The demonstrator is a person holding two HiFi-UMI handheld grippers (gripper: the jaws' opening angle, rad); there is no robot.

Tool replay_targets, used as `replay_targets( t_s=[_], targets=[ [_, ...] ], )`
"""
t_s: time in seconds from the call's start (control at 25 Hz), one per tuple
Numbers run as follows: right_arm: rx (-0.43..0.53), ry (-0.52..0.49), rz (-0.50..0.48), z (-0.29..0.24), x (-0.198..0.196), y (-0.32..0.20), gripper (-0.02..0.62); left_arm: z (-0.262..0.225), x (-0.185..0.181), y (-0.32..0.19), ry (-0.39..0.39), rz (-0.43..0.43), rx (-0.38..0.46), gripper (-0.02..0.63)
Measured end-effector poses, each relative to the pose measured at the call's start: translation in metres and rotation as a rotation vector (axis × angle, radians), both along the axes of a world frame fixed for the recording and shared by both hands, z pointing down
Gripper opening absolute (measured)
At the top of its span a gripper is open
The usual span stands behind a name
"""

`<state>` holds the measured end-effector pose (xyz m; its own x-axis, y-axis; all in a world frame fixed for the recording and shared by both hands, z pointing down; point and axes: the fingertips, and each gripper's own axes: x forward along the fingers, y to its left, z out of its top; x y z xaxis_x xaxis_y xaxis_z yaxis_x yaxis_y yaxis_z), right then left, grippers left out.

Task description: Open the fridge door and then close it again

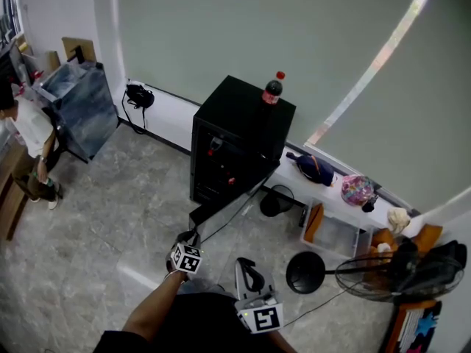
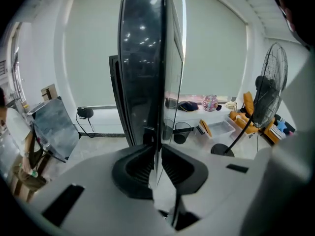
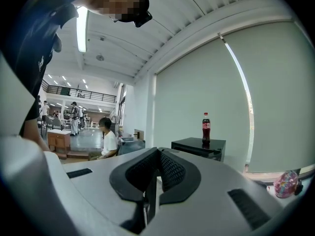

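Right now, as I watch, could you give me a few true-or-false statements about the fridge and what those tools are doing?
1. A cola bottle stands on top of the black fridge. True.
2. The fridge door is fully closed. False: it is swung open, and the left hand-held gripper is clamped on its edge.
3. The right hand-held gripper holds the bottle. False: its jaws are together on nothing.
4. A standing fan is on the floor to the right of the fridge. True.
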<state>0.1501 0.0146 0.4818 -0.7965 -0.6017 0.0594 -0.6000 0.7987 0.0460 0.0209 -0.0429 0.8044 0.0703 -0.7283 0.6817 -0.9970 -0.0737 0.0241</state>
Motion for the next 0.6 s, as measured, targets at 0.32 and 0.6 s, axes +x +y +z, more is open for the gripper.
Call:
replay_targets(
  t_s=[0.32,0.6],
  targets=[
    [-0.014,0.017,0.052,0.004,-0.021,0.006,0.009,0.000,-0.024,-0.013,-0.004,0.057,-0.001,0.051],
    [-0.031,0.038,0.091,0.008,-0.030,0.003,0.009,0.001,-0.044,-0.026,0.001,0.066,0.000,0.054]
  ],
)
